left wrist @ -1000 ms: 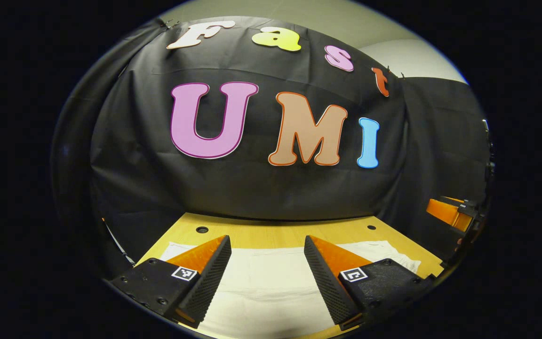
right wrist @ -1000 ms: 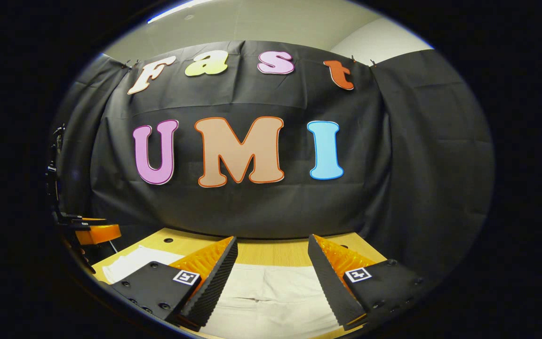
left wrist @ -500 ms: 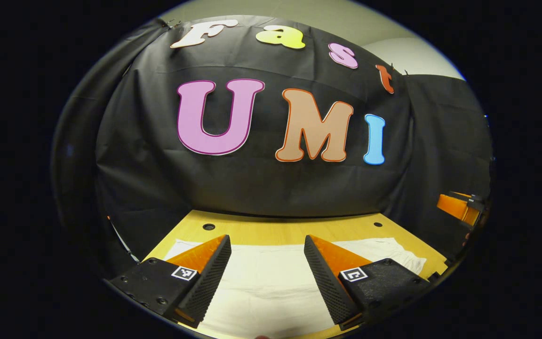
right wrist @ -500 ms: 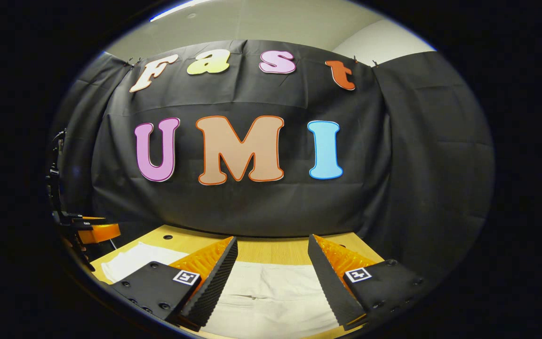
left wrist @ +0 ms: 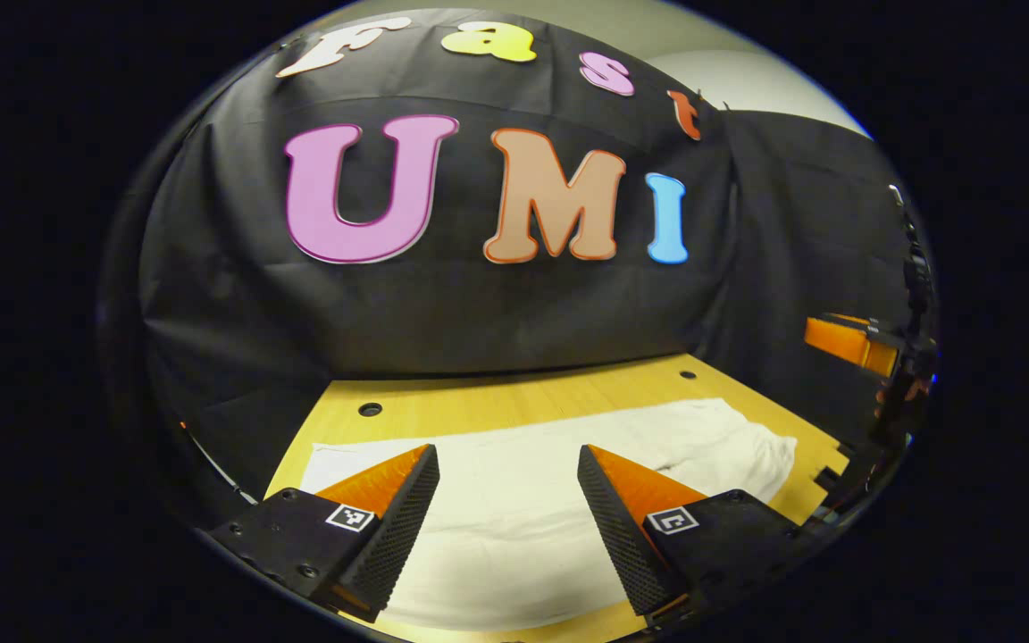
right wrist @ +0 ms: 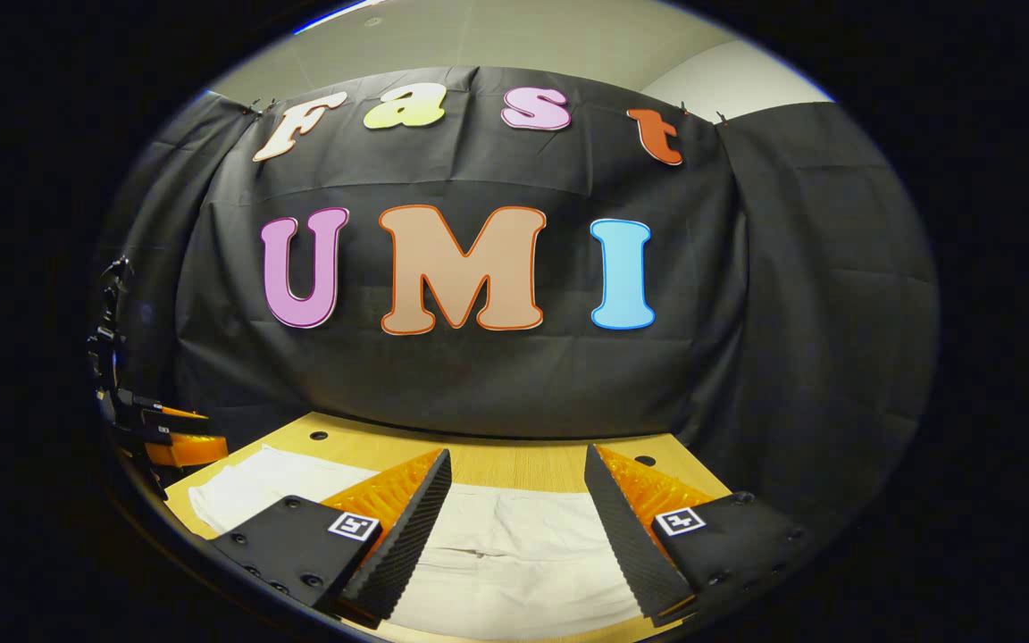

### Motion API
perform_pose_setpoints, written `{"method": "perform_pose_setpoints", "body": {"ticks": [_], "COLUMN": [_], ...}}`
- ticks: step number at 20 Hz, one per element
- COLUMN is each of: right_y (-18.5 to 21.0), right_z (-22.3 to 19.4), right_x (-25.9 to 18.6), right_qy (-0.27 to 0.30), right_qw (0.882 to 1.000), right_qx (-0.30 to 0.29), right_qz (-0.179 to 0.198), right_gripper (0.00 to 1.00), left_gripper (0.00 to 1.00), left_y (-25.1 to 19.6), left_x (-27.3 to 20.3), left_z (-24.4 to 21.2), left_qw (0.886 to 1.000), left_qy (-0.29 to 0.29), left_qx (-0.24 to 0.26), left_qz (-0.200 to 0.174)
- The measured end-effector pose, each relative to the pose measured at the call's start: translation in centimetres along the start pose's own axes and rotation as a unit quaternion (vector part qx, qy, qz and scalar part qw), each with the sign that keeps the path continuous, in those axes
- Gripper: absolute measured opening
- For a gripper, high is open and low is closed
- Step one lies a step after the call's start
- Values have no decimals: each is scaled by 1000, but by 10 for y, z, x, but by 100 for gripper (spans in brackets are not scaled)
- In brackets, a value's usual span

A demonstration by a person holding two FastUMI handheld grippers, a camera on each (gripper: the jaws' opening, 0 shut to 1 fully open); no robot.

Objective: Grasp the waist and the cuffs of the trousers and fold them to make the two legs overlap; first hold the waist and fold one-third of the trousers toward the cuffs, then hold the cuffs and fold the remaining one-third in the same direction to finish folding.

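Observation:
White trousers (left wrist: 514, 500) lie flat along the wooden table (left wrist: 514, 402). In the left gripper view my left gripper (left wrist: 507, 464) hovers above them, open, with bare cloth showing between its fingers. The same trousers (right wrist: 510, 563) show in the right gripper view under my right gripper (right wrist: 516, 469), which is also open and holds nothing. A crease runs across the cloth there. The right gripper (left wrist: 854, 344) appears far right in the left gripper view, and the left gripper (right wrist: 177, 438) sits far left in the right gripper view.
The black cloth wall (left wrist: 479, 313) closes off the table's far edge. Small round holes (left wrist: 370, 409) dot the tabletop near the back. Bare wood runs between the trousers and the wall.
The left gripper has tilted downward and turned, so more table and trousers show below it. The right gripper has tipped down slightly. Both stay open.

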State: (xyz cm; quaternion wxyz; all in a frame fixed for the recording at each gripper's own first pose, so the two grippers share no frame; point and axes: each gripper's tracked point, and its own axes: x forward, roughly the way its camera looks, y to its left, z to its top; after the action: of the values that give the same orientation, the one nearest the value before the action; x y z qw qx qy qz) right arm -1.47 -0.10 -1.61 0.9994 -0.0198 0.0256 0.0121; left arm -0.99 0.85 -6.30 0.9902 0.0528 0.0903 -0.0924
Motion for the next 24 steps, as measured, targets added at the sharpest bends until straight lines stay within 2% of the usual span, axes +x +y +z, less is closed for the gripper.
{"method": "perform_pose_setpoints", "body": {"ticks": [3, 5, 7, 10, 13, 16, 18, 21, 22, 24], "right_y": [1, 1, 1, -2, -8, -12, -14, -17, -17, -14], "right_z": [-7, -12, -15, -18, -26, -40, -49, -61, -64, -72], "right_x": [-1, -3, -2, -5, -9, -14, -17, -20, -21, -20], "right_qy": [6, 12, 17, 21, 29, 46, 59, 75, 79, 89], "right_qw": [1000, 1000, 1000, 1000, 999, 998, 997, 996, 995, 994], "right_qx": [0, 4, 5, -4, -13, -14, -21, -35, -36, -40], "right_qz": [-1, -1, -2, -10, -21, -34, -41, -46, -45, -42], "right_gripper": [96, 96, 96, 96, 96, 96, 96, 94, 95, 96], "left_gripper": [94, 94, 95, 94, 94, 94, 94, 93, 90, 93], "left_y": [2, 0, -4, 4, 17, 43, 52, 64, 66, 74], "left_x": [-4, -8, -11, -29, -51, -59, -64, -65, -68, -71], "left_z": [-31, -58, -83, -128, -161, -194, -217, -245, -251, -262], "left_qw": [995, 985, 969, 934, 900, 864, 840, 817, 810, 798], "left_qy": [55, 100, 146, 227, 291, 337, 369, 399, 407, 418], "left_qx": [54, 89, 119, 166, 207, 262, 281, 302, 308, 322], "left_qz": [-58, -109, -163, -220, -251, -269, -282, -287, -288, -289]}}
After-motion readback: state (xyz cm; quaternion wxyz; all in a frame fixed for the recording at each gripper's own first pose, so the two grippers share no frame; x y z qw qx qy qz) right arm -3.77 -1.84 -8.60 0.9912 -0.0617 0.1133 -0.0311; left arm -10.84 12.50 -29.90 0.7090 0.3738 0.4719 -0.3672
